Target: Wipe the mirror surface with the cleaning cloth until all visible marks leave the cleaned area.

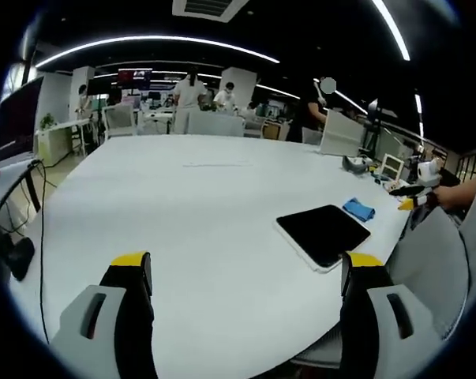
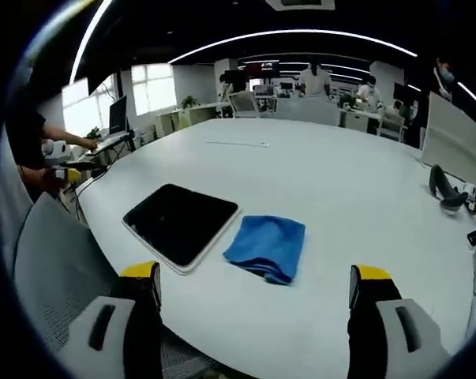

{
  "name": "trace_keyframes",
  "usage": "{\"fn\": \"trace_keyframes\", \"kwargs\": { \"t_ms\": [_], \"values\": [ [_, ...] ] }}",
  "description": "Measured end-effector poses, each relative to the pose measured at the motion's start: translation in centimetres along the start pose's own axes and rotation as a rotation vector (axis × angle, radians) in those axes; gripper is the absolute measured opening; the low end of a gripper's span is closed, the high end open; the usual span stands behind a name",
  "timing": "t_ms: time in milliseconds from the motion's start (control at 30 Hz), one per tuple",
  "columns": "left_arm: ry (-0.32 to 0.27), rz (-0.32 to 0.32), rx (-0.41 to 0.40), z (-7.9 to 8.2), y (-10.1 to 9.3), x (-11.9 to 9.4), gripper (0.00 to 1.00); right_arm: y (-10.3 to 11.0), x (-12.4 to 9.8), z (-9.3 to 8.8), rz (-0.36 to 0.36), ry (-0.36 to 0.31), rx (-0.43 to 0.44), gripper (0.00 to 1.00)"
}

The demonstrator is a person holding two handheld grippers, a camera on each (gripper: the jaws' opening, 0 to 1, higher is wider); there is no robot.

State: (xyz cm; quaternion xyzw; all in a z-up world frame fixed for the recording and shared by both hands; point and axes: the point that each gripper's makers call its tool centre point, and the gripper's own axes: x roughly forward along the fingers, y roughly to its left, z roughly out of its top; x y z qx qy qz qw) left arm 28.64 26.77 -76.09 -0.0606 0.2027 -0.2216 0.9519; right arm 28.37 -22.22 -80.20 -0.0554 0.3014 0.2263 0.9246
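1. In the right gripper view, the mirror (image 2: 181, 223), a dark rectangular panel with a pale rim, lies flat near the edge of the white table (image 2: 340, 197).
2. The blue cleaning cloth (image 2: 267, 247) lies crumpled just beside the mirror's right edge; whether the two touch cannot be told.
3. The right gripper (image 2: 253, 288) hangs over the table edge with its jaws spread wide and nothing between them; the cloth sits ahead of the gap, apart from both jaws.
4. In the left gripper view, the left gripper (image 1: 245, 272) is likewise released, jaws wide apart and bare, above open tabletop (image 1: 182, 213).
5. There the mirror (image 1: 323, 234) lies ahead and to the right, with the cloth (image 1: 359, 209) just beyond its far corner.
6. Nothing lies on the table between either gripper and the mirror or cloth.
7. A grey chair back (image 2: 56, 268) stands at the table edge beside the mirror.
8. A dark curved object (image 2: 445, 192) rests on the table far right, well apart from the cloth.
9. People (image 1: 190, 95) stand among desks beyond the table's far end.
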Motion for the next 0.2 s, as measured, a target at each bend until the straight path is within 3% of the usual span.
{"fn": "trace_keyframes", "kwargs": {
  "t_ms": [200],
  "values": [
    [0.023, 0.011, -0.02, -0.28, 0.84, -0.02, 0.99, -0.44, 0.43, -0.25, -0.002, 0.0, 0.037, 0.98]
  ]
}}
